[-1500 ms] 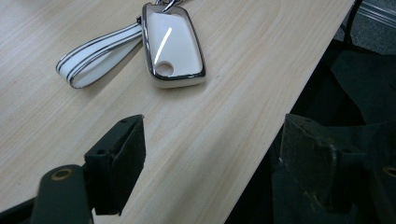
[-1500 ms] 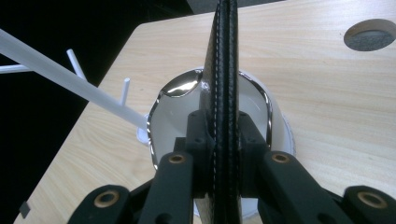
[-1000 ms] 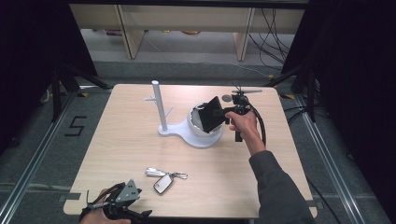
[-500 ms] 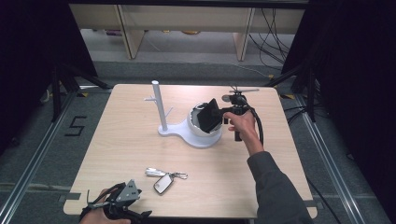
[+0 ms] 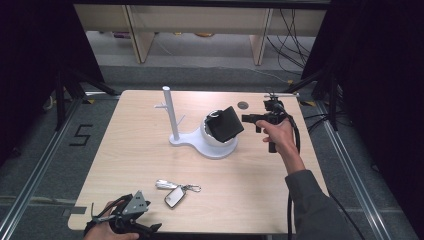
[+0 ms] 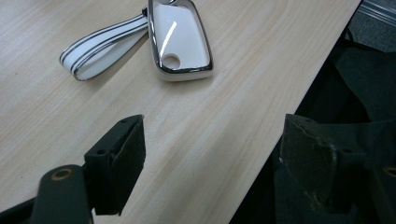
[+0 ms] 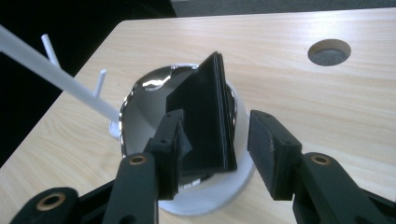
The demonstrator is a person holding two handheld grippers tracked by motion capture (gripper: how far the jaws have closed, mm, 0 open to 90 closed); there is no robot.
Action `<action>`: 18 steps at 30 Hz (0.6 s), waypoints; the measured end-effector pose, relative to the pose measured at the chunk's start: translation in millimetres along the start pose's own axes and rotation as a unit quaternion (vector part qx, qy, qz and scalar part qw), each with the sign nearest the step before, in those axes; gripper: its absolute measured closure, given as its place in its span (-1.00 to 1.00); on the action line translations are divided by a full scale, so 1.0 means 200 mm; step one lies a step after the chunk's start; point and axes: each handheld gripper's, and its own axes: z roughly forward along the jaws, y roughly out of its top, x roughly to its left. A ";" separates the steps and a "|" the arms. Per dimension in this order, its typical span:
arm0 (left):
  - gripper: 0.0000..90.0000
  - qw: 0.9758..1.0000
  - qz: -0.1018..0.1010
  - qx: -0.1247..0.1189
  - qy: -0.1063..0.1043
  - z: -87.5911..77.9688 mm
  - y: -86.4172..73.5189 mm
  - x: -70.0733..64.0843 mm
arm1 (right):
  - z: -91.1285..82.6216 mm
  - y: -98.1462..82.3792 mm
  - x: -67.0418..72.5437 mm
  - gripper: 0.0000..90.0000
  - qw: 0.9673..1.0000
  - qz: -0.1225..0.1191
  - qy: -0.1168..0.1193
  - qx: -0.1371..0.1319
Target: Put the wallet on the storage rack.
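Observation:
A black wallet point(image 5: 226, 123) point(image 7: 205, 116) stands tilted on its edge in the shiny bowl point(image 5: 210, 134) point(image 7: 149, 93) of a white stand point(image 5: 200, 145) with a thin post point(image 5: 170, 112). Just right of it, my right gripper point(image 5: 250, 119) point(image 7: 217, 128) is open; its jaws have just been opening. The wallet's near edge still lies between them, with a gap to the right pad point(image 7: 268, 149). At the table's front left corner my left gripper point(image 5: 127, 221) point(image 6: 215, 135) stands open and holds nothing. A white key fob point(image 5: 174, 196) point(image 6: 180, 39) with a striped strap point(image 6: 102, 46) lies beyond it.
A round cable hole point(image 5: 243, 105) point(image 7: 329, 51) sits in the wooden table point(image 5: 300, 175) behind the right gripper. The table's front edge point(image 6: 289, 102) runs right beside my left gripper. Short pegs point(image 7: 100, 81) stick out of the post. Dark floor and rails surround the table.
The right gripper's jaws opened off the wallet and the hand drew back to the right and a little up. The wallet stayed leaning in the bowl. The left gripper kept still.

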 end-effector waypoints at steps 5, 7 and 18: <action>-0.52 1.000 -0.005 0.001 -0.004 0.00 0.00 0.00 | -0.06 -0.06 0.01 0.20 1.000 0.001 -0.003 0.001; -0.52 1.000 0.003 0.002 0.002 0.00 0.00 0.01 | -0.09 -0.10 -0.01 0.18 1.000 -0.015 -0.004 -0.008; -0.52 1.000 -0.019 -0.003 0.003 0.00 -0.01 0.02 | -0.16 -0.32 -0.01 0.05 0.999 -0.028 0.014 0.007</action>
